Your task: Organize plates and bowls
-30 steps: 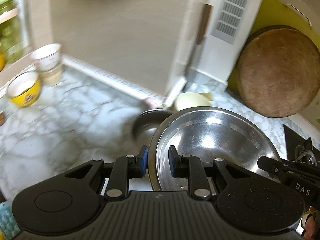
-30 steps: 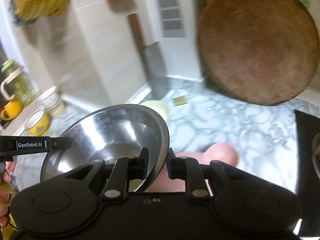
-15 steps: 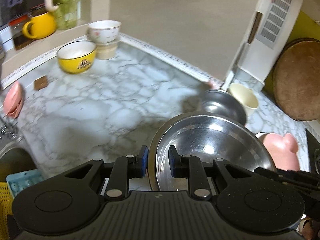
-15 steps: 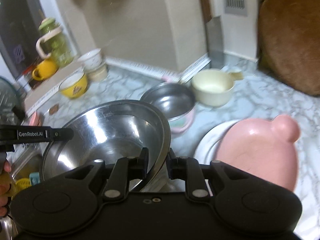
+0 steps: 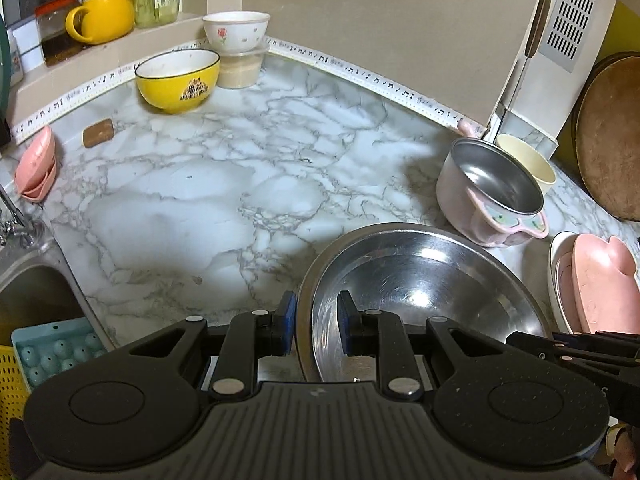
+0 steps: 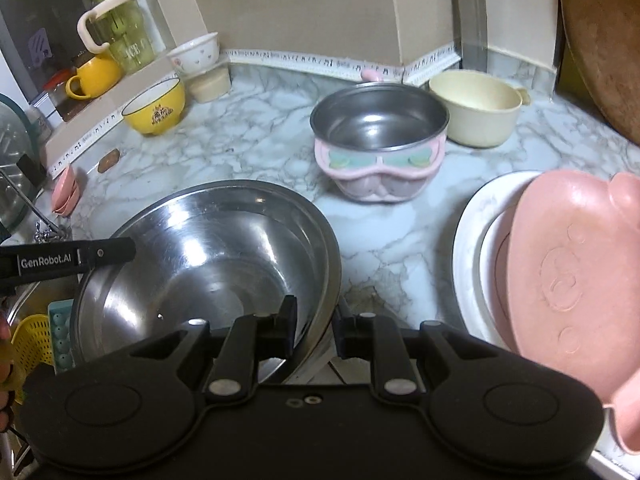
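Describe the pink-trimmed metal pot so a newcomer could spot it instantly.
Find the marble counter and look toward its back corner, beyond the big steel bowl both grippers hold. The pot stands left of a cream cup; only it has a steel interior with a pink outer shell.

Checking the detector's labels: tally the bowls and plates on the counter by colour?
Steel: 1, large steel bowl
Pink: 2, pink bowl, pink plate
Yellow: 1, yellow bowl
Cream: 1, cream bowl
White: 2, floral bowl, white plate
Total: 7
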A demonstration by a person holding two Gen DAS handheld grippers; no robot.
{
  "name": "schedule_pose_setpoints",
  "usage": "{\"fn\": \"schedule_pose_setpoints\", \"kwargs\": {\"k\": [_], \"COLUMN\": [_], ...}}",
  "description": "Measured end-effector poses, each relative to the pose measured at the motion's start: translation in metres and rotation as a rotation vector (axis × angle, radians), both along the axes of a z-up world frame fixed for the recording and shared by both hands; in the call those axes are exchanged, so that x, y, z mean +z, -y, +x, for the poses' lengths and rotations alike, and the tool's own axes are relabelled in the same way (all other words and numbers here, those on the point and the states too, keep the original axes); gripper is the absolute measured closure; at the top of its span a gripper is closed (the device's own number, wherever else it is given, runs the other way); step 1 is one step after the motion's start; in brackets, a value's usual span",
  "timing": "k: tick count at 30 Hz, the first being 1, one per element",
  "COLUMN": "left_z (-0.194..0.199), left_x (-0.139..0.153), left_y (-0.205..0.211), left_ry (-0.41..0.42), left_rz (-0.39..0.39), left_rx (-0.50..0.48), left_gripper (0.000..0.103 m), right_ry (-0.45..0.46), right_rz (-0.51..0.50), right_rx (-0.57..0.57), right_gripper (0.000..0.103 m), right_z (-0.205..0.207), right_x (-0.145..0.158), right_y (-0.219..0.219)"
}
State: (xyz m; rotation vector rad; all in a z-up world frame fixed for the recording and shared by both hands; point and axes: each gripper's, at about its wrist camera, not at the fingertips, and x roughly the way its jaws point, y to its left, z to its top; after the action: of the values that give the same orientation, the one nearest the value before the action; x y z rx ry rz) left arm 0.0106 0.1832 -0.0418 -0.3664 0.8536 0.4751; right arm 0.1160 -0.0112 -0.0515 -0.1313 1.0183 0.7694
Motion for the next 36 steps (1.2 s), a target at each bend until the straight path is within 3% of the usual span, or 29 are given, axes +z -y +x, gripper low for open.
{"fn": "schedule_pose_setpoints", "kwargs": {"k": [23, 31, 36], "left_z": [-0.001, -0.010, -0.013], "left_x": [-0.018, -0.003, 0.013], "left_y": [-0.013, -0.009, -0.001], "left_ry": [-0.025, 0.006, 0.027], "left_rz": [-0.105, -0.071, -0.020], "left_rx": [0.026, 0.016, -0.018], "left_gripper": [0.082, 0.082, 0.082], "right_ry": [-0.024, 0.018, 0.061], "right_rz": [-0.037, -0.035, -0.013], "right_rx": [0.032, 0.029, 0.037], "right_gripper": [0.081, 0.071, 0.049], "right_z": [0.006, 0.006, 0.003], "right_x": [-0.010, 0.006, 0.023], "right_y": [-0.006, 0.002, 0.008]}}
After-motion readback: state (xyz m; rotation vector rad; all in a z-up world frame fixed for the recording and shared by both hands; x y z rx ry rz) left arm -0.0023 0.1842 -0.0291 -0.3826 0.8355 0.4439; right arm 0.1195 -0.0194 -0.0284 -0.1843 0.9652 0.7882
